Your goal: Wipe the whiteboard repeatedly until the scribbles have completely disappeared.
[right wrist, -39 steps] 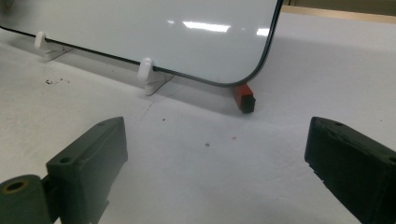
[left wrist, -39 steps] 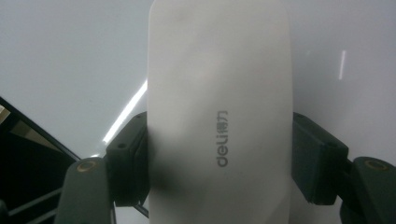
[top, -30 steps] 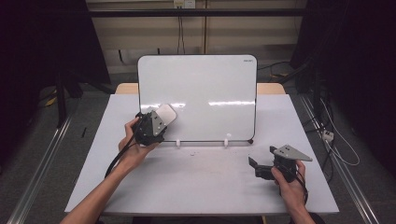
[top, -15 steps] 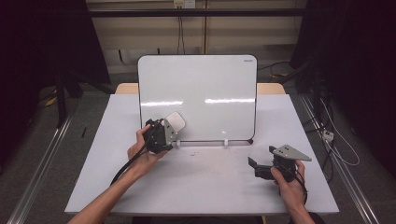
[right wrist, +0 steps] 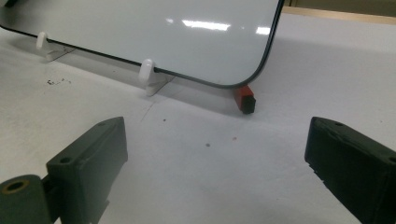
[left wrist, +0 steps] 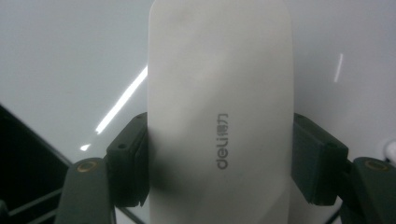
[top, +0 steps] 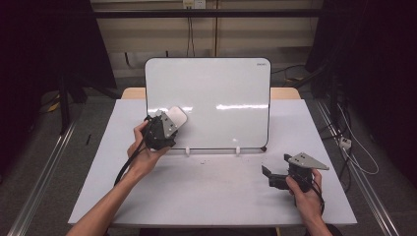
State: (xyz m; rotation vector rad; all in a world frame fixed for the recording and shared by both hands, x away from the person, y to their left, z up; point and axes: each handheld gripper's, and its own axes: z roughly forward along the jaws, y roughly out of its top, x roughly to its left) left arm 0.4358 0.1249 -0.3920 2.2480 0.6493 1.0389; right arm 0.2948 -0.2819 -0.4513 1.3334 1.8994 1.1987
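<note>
Eraser [left wrist: 219, 116], white and oblong, is pinched across its sides by the left gripper [top: 167, 129] and laid flat against the lower left of the upright whiteboard [top: 216, 93], presumably for wiping, while the right gripper [top: 271, 178] is rested spread on the table [top: 206, 196].

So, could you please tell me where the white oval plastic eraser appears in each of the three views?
High view: the white oval plastic eraser sits left of centre, clamped in the left gripper, against the lower left of the glossy white rectangular whiteboard.
Left gripper view: it runs up the middle between the two black jaws.
Right gripper view: not in it.
Shared landmark: the whiteboard, behind the eraser in the left gripper view too.
</note>
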